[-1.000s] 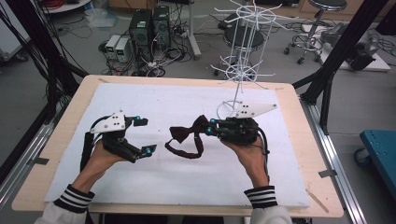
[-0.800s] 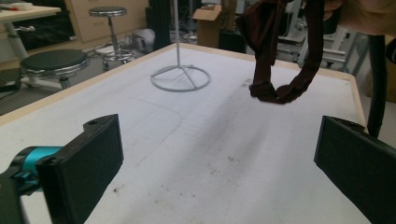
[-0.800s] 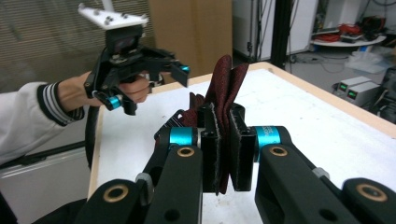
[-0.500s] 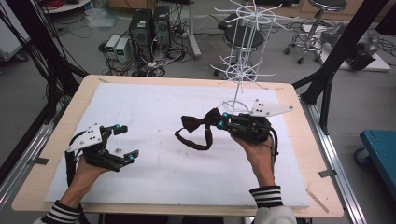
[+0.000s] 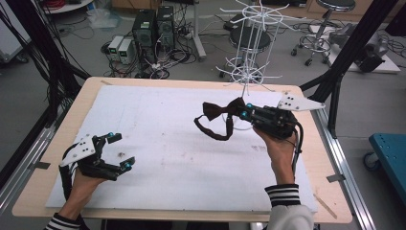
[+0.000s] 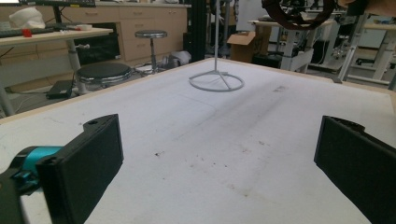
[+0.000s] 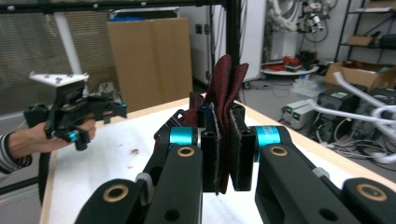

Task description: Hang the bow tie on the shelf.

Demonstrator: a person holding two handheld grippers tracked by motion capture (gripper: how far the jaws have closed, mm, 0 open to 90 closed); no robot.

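One dark red bow tie (image 5: 221, 109) pinched at one wing by the right gripper (image 5: 243, 114), lifted clear of the table (image 5: 158, 143), long axis level, strap looping below. White wire rack (image 5: 245, 52) just behind (likely the hanging target), one only. Left gripper (image 5: 119, 151) spread wide, holding nothing, well apart at the near left. Two grippers, one tie, one rack.

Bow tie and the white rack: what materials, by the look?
Bow tie: dark red woven fabric, matte; it folds softly between the right gripper pads. Rack: thin wire, probably metal coated glossy white, with slim rods and a ring base.
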